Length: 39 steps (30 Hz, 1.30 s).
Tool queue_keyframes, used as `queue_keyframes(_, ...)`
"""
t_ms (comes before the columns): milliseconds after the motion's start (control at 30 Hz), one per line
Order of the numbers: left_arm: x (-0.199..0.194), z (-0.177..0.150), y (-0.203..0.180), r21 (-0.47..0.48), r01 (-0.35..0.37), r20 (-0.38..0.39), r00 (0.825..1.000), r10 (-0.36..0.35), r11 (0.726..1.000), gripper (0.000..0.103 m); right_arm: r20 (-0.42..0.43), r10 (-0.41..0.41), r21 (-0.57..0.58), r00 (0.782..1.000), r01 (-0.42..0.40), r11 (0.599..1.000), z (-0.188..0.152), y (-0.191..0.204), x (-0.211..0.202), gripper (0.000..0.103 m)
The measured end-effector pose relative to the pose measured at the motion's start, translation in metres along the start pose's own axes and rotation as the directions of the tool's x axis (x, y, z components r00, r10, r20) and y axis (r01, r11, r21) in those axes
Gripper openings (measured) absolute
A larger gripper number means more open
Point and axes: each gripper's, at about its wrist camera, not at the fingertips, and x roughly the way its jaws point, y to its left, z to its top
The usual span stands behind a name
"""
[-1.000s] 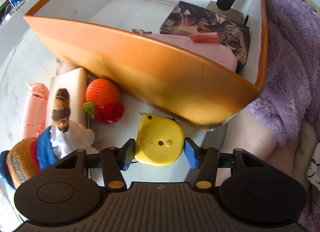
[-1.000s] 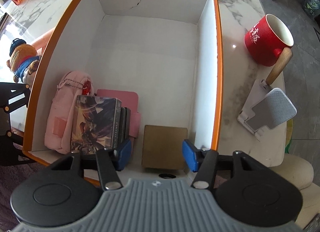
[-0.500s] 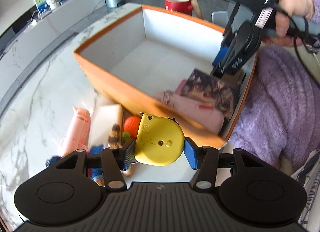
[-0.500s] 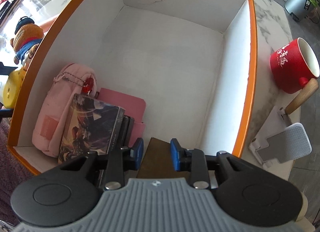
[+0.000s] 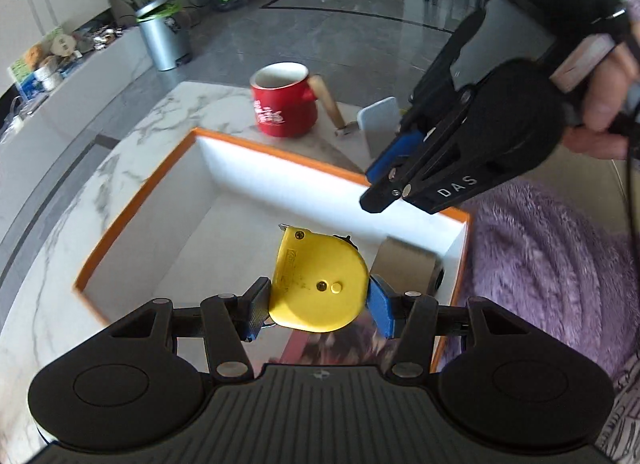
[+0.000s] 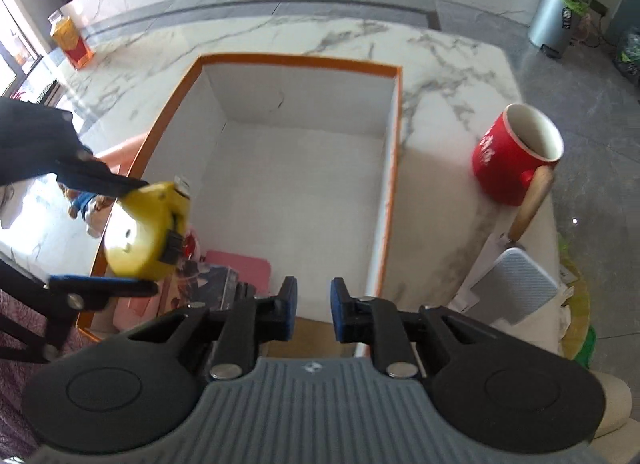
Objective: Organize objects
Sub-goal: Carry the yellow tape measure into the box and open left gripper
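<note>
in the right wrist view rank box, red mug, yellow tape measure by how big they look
1. box, by far the largest
2. and 3. red mug and yellow tape measure look about alike; the tape measure sits nearer the camera, so no ranking.

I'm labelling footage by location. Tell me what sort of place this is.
Probably a home's open kitchen or living area: a marble-topped table, a red mug on it, and a lidded bin with houseplants on the tiled floor.

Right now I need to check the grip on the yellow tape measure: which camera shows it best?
The left wrist view: the yellow tape measure sits centred and sharp, its flat face showing, clamped in the left gripper above the orange box. The right wrist view catches it blurred at the left edge, seen from the side.
</note>
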Motion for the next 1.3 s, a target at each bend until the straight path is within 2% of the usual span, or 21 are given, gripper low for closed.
queue_keyframes(200, 0.055, 0.023, -0.006, 0.046, 0.051, -0.09, 0.995, -0.047, 0.998, 0.061, -0.016, -0.062, -0.001, 0.998, 0.062, 0.998, -0.01, -0.023, 0.003, 0.019)
queue_keyframes(467, 0.094, 0.033, -0.001, 0.071, 0.08, -0.177, 0.982, -0.066, 0.994, 0.061, -0.042, -0.027, -0.007, 0.999, 0.027, 1.0, -0.004, -0.036, 0.021, 0.023)
queue_keyframes(700, 0.118, 0.034, 0.013, 0.033, 0.126, -0.239, 0.964, -0.115, 0.991, 0.061, -0.05, -0.007, -0.019, 0.999, 0.006, 1.0, 0.007, -0.042, 0.032, 0.024)
queue_keyframes(867, 0.125, 0.031, 0.015, 0.019, 0.162, -0.256, 0.955, -0.152, 0.987, 0.061, -0.076, -0.004, -0.031, 0.997, 0.002, 1.0, 0.009, -0.041, 0.039, 0.025)
queue_keyframes(1000, 0.129, 0.028, 0.017, 0.013, 0.167, -0.27, 0.95, -0.158, 0.986, 0.057, -0.09, -0.005, -0.03, 0.996, 0.002, 1.0, 0.009, -0.041, 0.044, 0.025)
queue_keyframes(1300, 0.127, 0.021, 0.016, -0.011, 0.183, -0.278, 0.944, -0.179, 0.983, 0.057, -0.105, -0.01, -0.025, 0.994, 0.008, 1.0, 0.004, -0.038, 0.045, 0.025)
